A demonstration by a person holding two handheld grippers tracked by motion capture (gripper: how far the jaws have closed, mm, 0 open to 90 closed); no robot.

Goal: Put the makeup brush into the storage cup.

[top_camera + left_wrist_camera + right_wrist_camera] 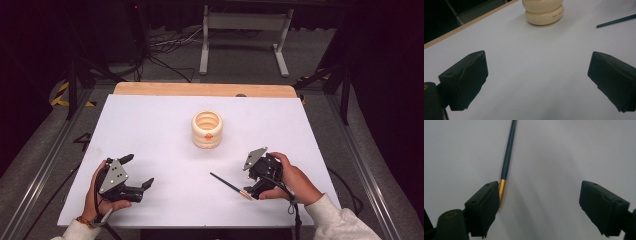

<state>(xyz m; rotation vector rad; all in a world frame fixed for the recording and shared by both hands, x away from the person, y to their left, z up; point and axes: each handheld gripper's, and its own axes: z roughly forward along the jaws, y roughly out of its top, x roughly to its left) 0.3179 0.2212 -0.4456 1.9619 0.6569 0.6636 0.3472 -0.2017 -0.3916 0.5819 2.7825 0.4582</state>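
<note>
The left claw [137, 172] rests near the tabletop's [165, 150] front-left corner with its jaws spread wide and nothing between them; in the left gripper view it faces bare white surface, with the cream ribbed holder [543, 11] farther off.

That holder [207, 129] stands upright around the middle of the tabletop, toward the far edge, well apart from both claws.

To the right, a thin paintbrush [230, 185] lies flat near the front edge, its dark handle angled toward the middle and its gold ferrule end nearest the right claw [252, 191]. The right claw is released, jaws wide apart. In the right gripper view the paintbrush [506, 162] runs up from beside the left-hand jaw, the ferrule touching or just beside that jaw's inner face; it lies well off centre between the jaws.

The brush looks light, stiff and slim, with a smooth handle likely to roll or slip. A hold on the handle just above the ferrule seems best, with the jaws centred over it first.
</note>
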